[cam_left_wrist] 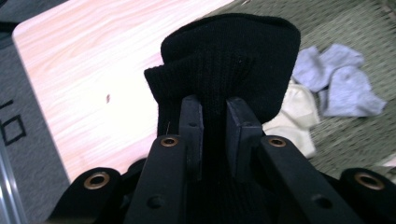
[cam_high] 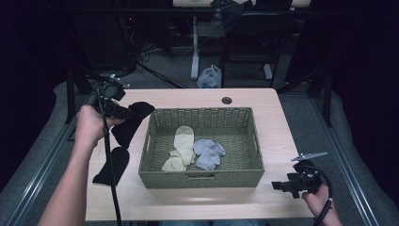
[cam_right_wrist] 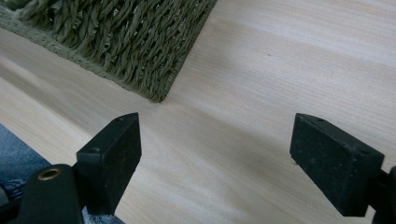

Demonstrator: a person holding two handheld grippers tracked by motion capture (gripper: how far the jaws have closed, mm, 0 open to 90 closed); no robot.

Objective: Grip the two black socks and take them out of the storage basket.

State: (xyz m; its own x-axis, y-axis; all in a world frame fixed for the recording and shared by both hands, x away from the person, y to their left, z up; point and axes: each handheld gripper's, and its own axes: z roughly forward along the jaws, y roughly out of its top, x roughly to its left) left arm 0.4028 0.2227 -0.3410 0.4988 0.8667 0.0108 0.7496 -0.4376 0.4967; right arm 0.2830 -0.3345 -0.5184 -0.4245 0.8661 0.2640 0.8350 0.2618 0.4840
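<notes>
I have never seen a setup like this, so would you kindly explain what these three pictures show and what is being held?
A person at a wooden table holds a two-jaw tool in each hand. One picture looks down from above; the other two come from cameras riding on each tool. The left tool is shut on a black sock, lifted beside a woven green basket. In the basket lie cream socks and grey socks. Another black sock lies on the table. The right tool is open, holding nothing, near the basket's corner.

The right gripper [cam_right_wrist: 215,163] has its jaws wide apart above the bare table [cam_right_wrist: 261,70]. A basket [cam_right_wrist: 121,37] corner lies ahead, upper left.
</notes>
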